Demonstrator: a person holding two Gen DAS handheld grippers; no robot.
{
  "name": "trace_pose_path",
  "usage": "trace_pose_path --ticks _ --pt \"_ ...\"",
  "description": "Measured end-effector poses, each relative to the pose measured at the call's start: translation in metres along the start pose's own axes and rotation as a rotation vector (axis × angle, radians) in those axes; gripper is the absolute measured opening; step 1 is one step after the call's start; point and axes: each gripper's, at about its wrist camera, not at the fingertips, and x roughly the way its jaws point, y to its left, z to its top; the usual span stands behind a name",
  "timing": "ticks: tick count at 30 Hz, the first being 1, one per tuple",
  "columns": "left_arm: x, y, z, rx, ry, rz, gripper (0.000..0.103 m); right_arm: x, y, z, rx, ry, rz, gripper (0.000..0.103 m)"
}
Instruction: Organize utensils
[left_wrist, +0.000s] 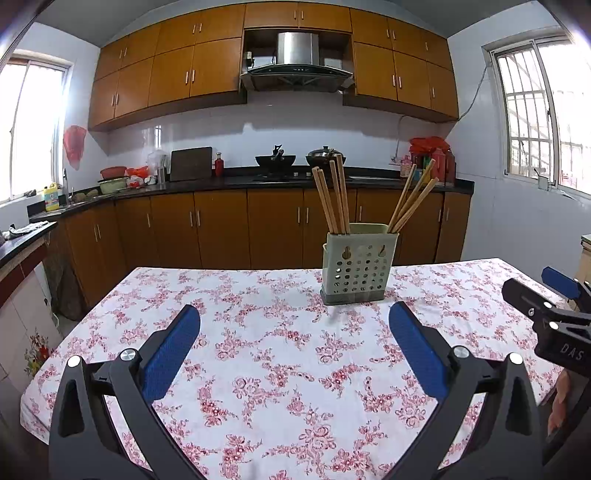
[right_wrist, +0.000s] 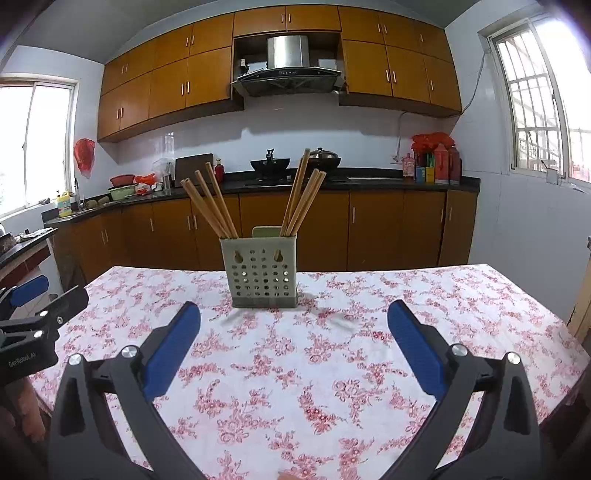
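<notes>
A pale green perforated utensil holder (left_wrist: 356, 271) (right_wrist: 260, 271) stands upright on the floral tablecloth (left_wrist: 266, 350) (right_wrist: 314, 350), toward the far side of the table. Wooden chopsticks (left_wrist: 334, 199) (right_wrist: 212, 203) lean out of its left side, and more chopsticks (left_wrist: 412, 201) (right_wrist: 301, 197) lean out of its right side. My left gripper (left_wrist: 293, 328) is open and empty, hovering over the cloth in front of the holder. My right gripper (right_wrist: 293, 328) is open and empty too, also short of the holder. Each gripper shows at the edge of the other's view (left_wrist: 554, 314) (right_wrist: 33, 314).
A kitchen counter (left_wrist: 258, 181) with woks, bottles and bowls runs behind the table. Brown cabinets stand below and above it. The table's far edge (right_wrist: 332, 271) lies just behind the holder. A tiled counter (left_wrist: 22, 240) stands at the left.
</notes>
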Motion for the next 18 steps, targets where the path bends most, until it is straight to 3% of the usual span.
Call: trace_pose_path --ticks 18 --pt "-0.001 -0.003 -0.019 -0.018 0.042 0.003 0.101 0.002 0.003 -0.021 -0.010 0.027 -0.006 0.099"
